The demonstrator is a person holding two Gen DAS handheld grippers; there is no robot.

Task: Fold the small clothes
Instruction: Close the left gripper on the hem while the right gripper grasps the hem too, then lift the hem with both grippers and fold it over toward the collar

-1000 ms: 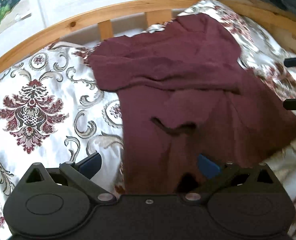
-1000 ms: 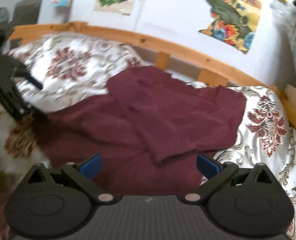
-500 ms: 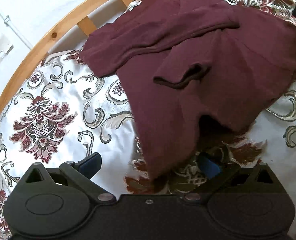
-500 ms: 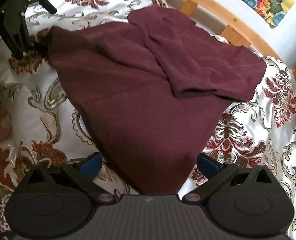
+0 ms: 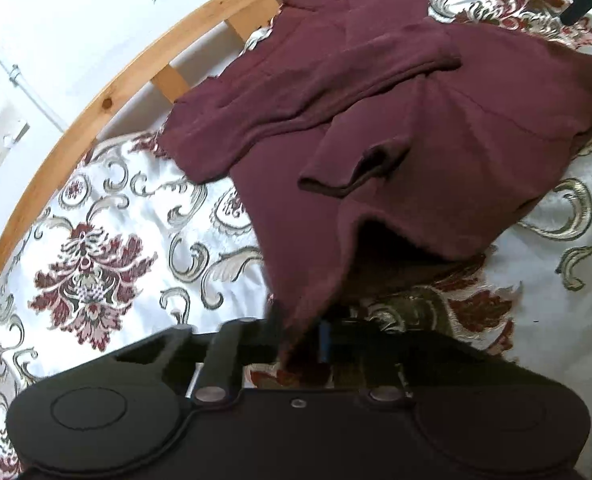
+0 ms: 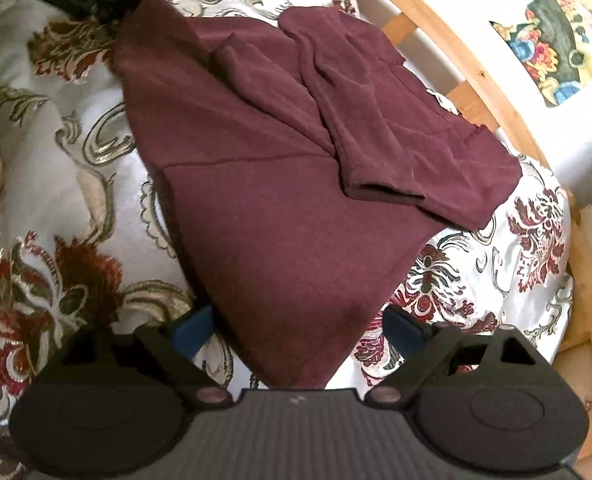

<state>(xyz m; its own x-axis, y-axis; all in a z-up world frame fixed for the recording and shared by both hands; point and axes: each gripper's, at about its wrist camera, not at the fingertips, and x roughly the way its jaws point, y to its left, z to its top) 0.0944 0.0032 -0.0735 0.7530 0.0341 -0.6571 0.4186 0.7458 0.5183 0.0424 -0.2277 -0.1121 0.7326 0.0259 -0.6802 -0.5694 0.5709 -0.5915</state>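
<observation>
Nearby, wooden bed rail (image 5: 108, 96) borders far side. Maroon garment (image 6: 280, 200) rumpled, sleeves folded across. Left gripper (image 5: 299, 336) fingers closing, pinching hem corner; right gripper (image 6: 296, 328) fingers closing, wide, straddling other corner.

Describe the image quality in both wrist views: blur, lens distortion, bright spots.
Left wrist view: strong fisheye bends the wooden bed rail into an arc; the maroon garment is fairly sharp, its corner blurred where the left gripper pinches it. Right wrist view: same bending; the bedspread is washed out by glare at left; the right gripper is closing around the garment's near corner.
</observation>
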